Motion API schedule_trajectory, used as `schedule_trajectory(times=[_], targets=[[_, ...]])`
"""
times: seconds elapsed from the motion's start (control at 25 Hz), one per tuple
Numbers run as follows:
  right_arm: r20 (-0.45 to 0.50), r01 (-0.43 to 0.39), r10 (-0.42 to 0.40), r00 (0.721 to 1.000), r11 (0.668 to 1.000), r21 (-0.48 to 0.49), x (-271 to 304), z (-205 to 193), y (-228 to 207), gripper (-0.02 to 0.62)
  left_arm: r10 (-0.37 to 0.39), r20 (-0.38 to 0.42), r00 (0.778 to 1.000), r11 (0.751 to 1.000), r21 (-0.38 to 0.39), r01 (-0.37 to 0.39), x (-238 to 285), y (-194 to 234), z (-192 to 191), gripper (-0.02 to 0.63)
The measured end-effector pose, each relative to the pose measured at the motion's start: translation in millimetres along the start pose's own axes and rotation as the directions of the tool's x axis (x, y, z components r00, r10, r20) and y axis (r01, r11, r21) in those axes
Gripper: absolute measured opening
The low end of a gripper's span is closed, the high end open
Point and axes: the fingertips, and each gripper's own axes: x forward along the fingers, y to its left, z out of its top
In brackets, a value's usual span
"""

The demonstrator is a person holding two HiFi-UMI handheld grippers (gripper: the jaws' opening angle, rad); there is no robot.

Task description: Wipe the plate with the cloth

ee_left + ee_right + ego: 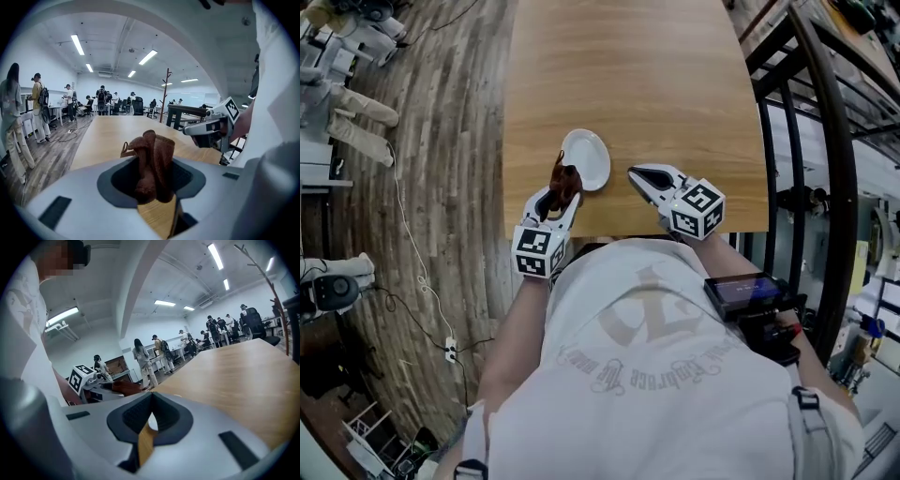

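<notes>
Plate (589, 157) lies on the table (675, 84); our left gripper (556, 197) clamps the brown cloth (565, 180) beside it, our right gripper (639, 175) closed, empty.

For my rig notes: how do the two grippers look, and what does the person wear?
The left gripper and right gripper have white tapering claws with dark inner pads, each with a cube of black-and-white square markers. The person wears a white shirt with grey print.
</notes>
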Motion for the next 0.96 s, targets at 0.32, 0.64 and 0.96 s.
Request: schedule_trajectory(times=[0.32, 0.64, 0.96], targets=[[0.002, 0.024, -0.024, 1.0, 1.0, -0.002, -9.8, -9.1, -5.6, 0.014, -0.013, -0.002, 1.0, 1.0, -0.024, 0.013, -10.6, -8.3, -17.4, 0.17], [-0.006, 0.025, -0.025, 1.0, 1.0, -0.014, -8.5, -9.0, -6.7, 0.014, -0.033, -0.003, 0.999, 0.999, -0.015, 0.033, -0.5, -10.0, -13.8, 0.17], [-0.003, 0.028, -0.028, 1.0, 0.999, -0.031, -11.0, -25.6, 44.7, 0.014, -0.033, 0.0, 0.999, 0.999, -0.012, 0.033, -45.9, -15.0, -37.7, 0.17]])
